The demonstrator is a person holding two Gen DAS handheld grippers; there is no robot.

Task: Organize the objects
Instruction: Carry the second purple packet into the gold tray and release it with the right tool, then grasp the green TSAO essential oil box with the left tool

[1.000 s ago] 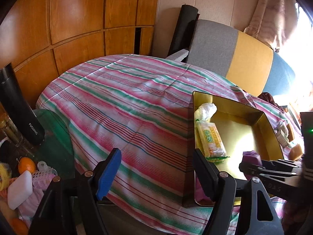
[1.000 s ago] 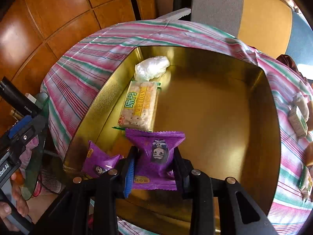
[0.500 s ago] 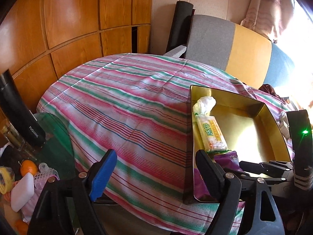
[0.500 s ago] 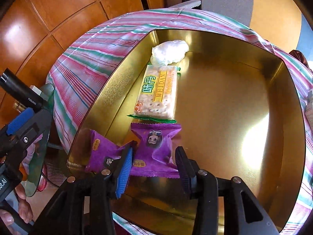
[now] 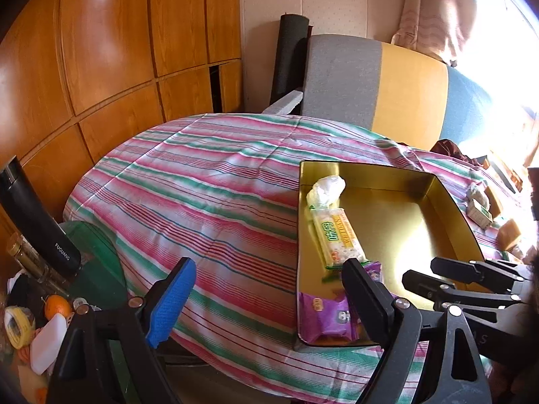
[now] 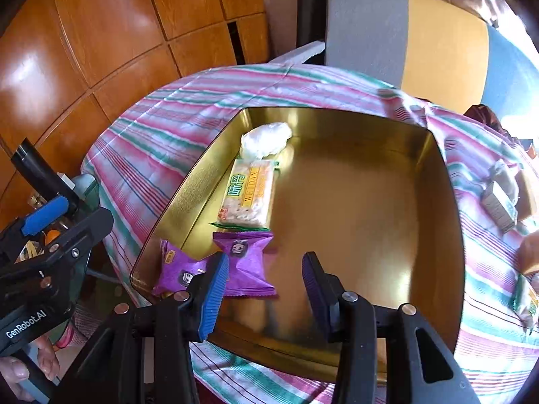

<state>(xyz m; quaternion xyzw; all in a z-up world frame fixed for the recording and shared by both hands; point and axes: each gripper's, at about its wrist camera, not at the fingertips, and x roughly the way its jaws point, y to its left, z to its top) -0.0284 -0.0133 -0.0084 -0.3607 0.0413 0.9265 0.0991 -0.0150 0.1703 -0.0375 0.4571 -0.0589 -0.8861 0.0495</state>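
Observation:
A gold tin tray (image 6: 448, 202) sits on the striped tablecloth. Along its left side lie a white wrapped bundle (image 6: 266, 138), a cracker pack (image 6: 249, 195) and two purple snack packets (image 6: 249, 262) (image 6: 175, 269). My right gripper (image 6: 264, 259) hovers open above the tray's near end, pads clear of the purple packet below them. In the left wrist view my left gripper (image 5: 266, 269) hangs over bare cloth left of the tray (image 5: 448, 202). Its jaws are opening with nothing between them. The purple packets (image 5: 326, 316) and the right gripper (image 5: 419, 269) also show there.
Several loose snacks (image 6: 498, 205) lie on the cloth right of the tray. A grey, yellow and blue sofa (image 5: 370, 84) stands behind the table. At the left, a black flask (image 5: 37, 222) and an orange (image 5: 57, 304) sit among clutter on a green glass table.
The right gripper let go of the purple packet, which now lies in the tray, and drew back and up. The left jaws spread wider.

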